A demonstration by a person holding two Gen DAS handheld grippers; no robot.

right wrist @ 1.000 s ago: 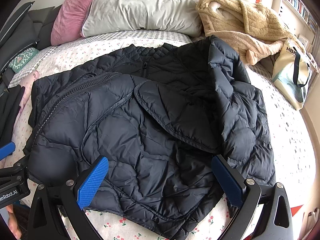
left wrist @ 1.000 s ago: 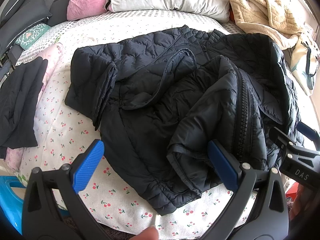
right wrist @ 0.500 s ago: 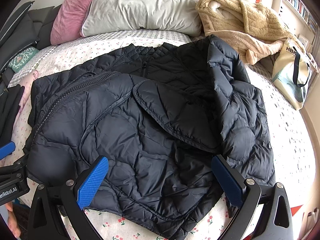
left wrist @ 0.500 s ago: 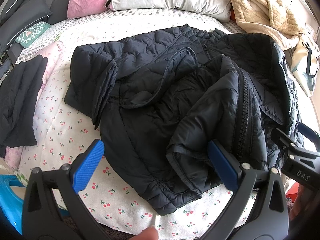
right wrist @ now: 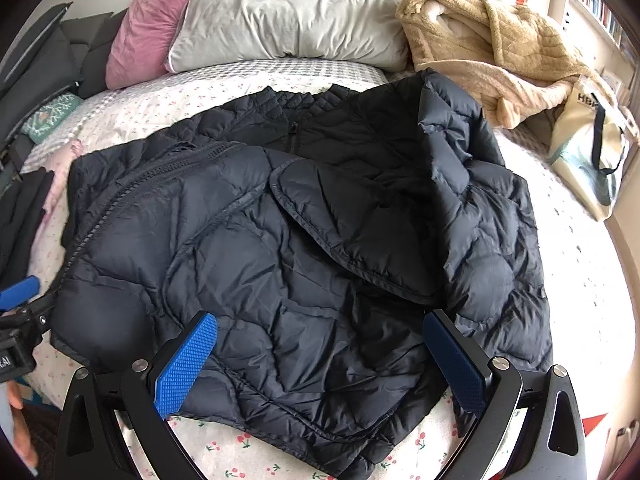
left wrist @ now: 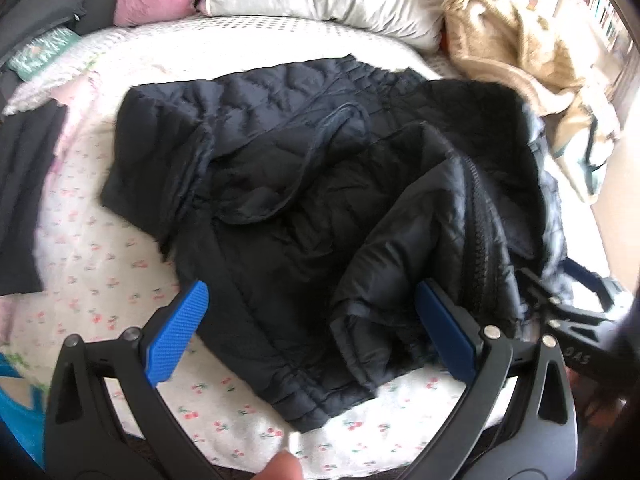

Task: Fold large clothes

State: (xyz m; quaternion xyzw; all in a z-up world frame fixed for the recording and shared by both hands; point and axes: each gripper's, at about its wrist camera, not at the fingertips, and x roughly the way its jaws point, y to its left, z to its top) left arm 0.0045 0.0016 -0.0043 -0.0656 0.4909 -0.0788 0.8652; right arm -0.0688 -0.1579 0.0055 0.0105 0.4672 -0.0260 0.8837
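A large black quilted puffer jacket (left wrist: 320, 184) lies crumpled on the bed, its zipper edge folded over on the right; it also fills the right wrist view (right wrist: 304, 240). My left gripper (left wrist: 312, 332) is open and empty, just above the jacket's near hem. My right gripper (right wrist: 320, 360) is open and empty over the jacket's near hem. The right gripper shows at the right edge of the left wrist view (left wrist: 568, 312), and the left gripper shows at the left edge of the right wrist view (right wrist: 20, 320).
The bed has a cherry-print sheet (left wrist: 92, 288). A pink pillow (right wrist: 140, 36), a grey pillow (right wrist: 288, 12) and a tan fleece robe (right wrist: 492, 40) lie at the head. A cream tote bag (right wrist: 592, 152) is at right. Dark folded clothes (left wrist: 24, 184) lie at left.
The left gripper has shifted left and slightly forward, blurring its view; the jacket now sits more to the right in it. The right gripper and the jacket have barely moved.
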